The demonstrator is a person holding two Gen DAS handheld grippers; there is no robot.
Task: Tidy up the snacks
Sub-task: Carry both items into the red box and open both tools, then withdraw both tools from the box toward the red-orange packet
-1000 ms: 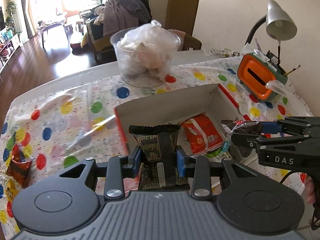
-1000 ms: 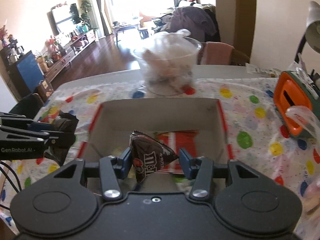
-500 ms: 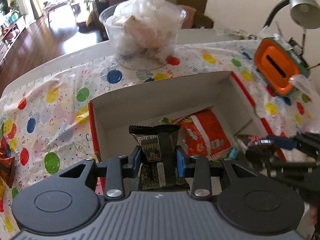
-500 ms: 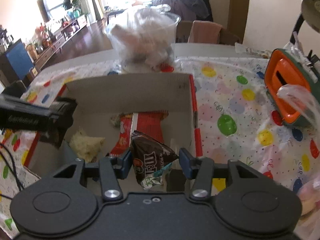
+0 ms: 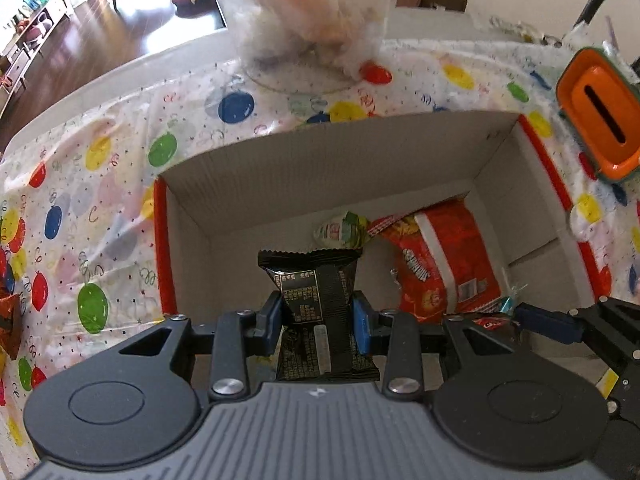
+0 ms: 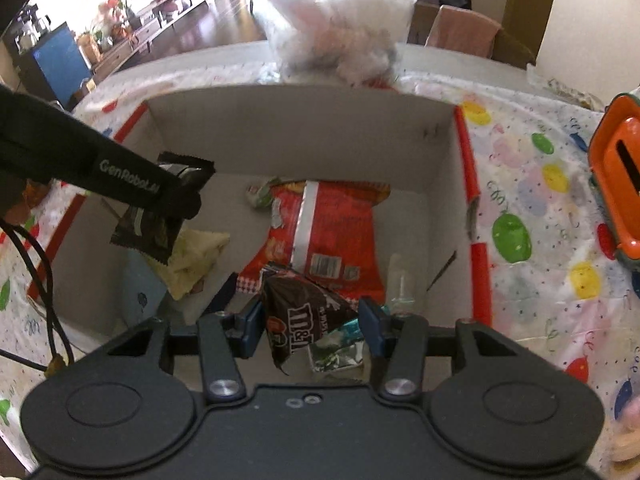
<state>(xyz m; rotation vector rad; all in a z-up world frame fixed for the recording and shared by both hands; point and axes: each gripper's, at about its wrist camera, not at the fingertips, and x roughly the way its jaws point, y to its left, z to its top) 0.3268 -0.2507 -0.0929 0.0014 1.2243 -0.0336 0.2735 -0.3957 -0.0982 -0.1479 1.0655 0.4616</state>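
Note:
My left gripper [image 5: 318, 316] is shut on a black snack packet [image 5: 316, 300] and holds it over the near left part of the open cardboard box [image 5: 320, 152]. My right gripper [image 6: 310, 322] is shut on a brown M&M's bag [image 6: 300, 316] over the box's near side [image 6: 304, 120]. The left gripper with its black packet [image 6: 160, 200] also shows in the right wrist view. Inside the box lie a red snack bag [image 6: 324, 232], a small green-and-white candy [image 5: 342, 232] and a pale yellow packet [image 6: 192, 256].
A clear tub of plastic-wrapped items [image 5: 312, 16] stands behind the box on the balloon-print tablecloth [image 5: 100, 184]. An orange holder [image 5: 600, 112] stands at the right. A dark orange wrapper [image 5: 8, 320] lies at the table's left edge.
Both grippers have moved forward and down over the box with their packets still held. The box now fills both views.

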